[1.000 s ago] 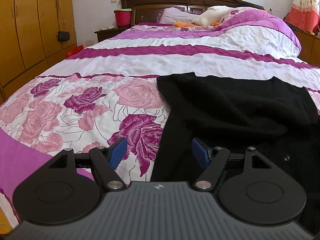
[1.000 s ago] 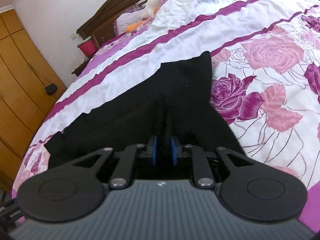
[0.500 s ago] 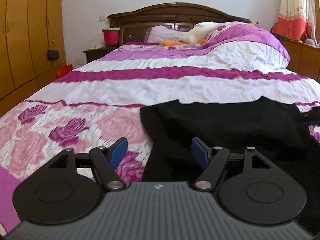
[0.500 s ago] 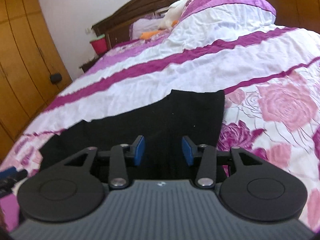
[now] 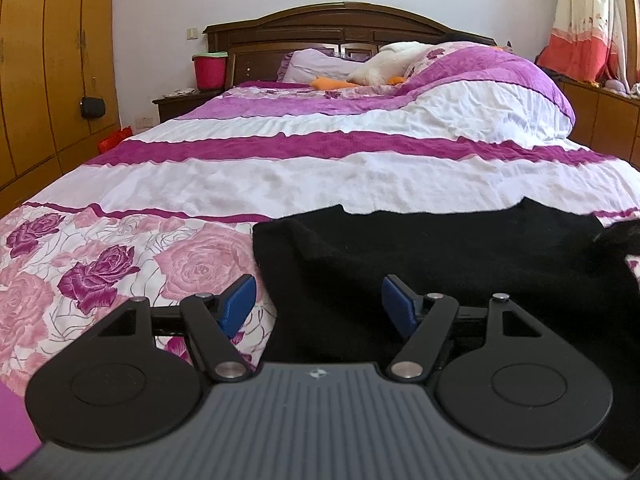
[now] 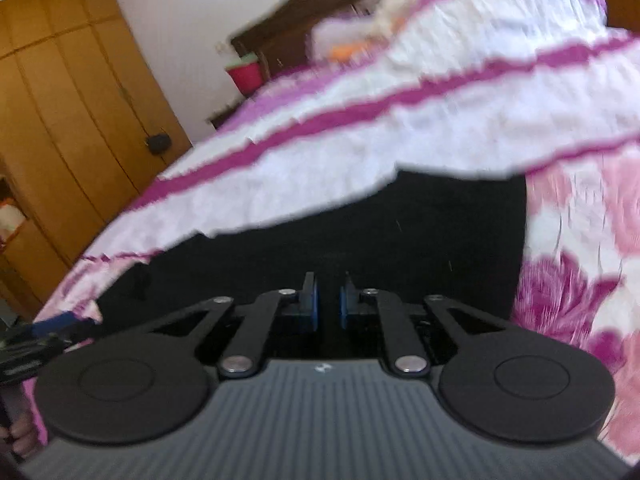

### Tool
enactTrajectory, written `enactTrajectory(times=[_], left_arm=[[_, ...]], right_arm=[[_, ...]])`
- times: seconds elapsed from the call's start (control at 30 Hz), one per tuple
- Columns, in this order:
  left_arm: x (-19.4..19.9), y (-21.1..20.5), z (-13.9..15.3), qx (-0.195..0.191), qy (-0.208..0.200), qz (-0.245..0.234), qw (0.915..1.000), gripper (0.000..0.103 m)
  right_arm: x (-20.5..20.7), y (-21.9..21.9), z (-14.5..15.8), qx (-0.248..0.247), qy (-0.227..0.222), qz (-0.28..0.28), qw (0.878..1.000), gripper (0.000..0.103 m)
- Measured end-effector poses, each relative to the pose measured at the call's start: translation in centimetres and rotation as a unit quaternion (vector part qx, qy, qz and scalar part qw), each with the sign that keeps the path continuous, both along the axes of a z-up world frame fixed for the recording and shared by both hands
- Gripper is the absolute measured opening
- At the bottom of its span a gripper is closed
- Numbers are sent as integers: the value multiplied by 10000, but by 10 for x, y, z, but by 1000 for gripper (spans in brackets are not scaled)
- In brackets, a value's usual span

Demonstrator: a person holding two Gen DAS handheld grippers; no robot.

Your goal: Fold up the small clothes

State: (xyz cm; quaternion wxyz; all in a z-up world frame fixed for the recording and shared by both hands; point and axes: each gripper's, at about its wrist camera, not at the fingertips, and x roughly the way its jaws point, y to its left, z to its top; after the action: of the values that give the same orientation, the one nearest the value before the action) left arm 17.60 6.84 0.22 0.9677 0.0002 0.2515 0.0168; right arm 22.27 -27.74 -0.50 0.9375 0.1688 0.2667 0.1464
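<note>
A small black garment [image 5: 440,264] lies spread on the floral quilt [image 5: 120,264] near the foot of the bed. My left gripper [image 5: 318,300] is open, low over the garment's left edge, with blue pads either side of it. In the blurred right wrist view the same black garment [image 6: 400,232] fills the middle. My right gripper [image 6: 327,306] has its jaws nearly together with a narrow gap, low over the garment; whether cloth is pinched between them cannot be told.
The bed's purple and white quilt [image 5: 320,168] stretches to a dark wooden headboard [image 5: 320,24] with pillows. A red bucket [image 5: 210,70] stands on a nightstand. Wooden wardrobes [image 5: 40,60] line the left. The left gripper's tip [image 6: 52,328] shows at the right view's left edge.
My right gripper opened half a second ago and has closed again to a narrow gap while swinging fast. My left gripper stayed open and dropped lower toward the garment's left edge.
</note>
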Motion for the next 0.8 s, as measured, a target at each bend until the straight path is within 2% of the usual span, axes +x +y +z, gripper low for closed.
enactTrajectory(times=[0.1, 0.2, 0.3, 0.4, 0.5, 0.63, 0.7, 0.8], left_arm=[[10, 2, -1, -106, -46, 81, 9999, 74], [25, 3, -4, -193, -66, 164, 9997, 74], [44, 2, -16, -173, 23, 266, 9995, 74], [59, 4, -35, -53, 368, 531, 9979, 75], [60, 15, -43, -333, 381, 680, 9964, 76], [62, 20, -41, -398, 419, 791, 9952, 76], [60, 21, -36, -466, 337, 784, 9953, 76], [57, 20, -33, -248, 262, 865, 9956, 76]], right_arm=[[-11, -3, 24, -173, -580, -288, 9977, 12], [-9, -4, 32, -563, -811, -643, 9930, 12], [6, -5, 16, -849, -533, -739, 9922, 13], [24, -2, -12, -1324, -32, -921, 9869, 13], [27, -3, -34, -1464, 233, -1045, 9834, 13], [21, 2, -27, -1644, 192, -1116, 9799, 14], [13, 0, -17, -1536, 159, -1156, 9812, 16], [1, -6, 1, -1344, 37, -1163, 9841, 16]])
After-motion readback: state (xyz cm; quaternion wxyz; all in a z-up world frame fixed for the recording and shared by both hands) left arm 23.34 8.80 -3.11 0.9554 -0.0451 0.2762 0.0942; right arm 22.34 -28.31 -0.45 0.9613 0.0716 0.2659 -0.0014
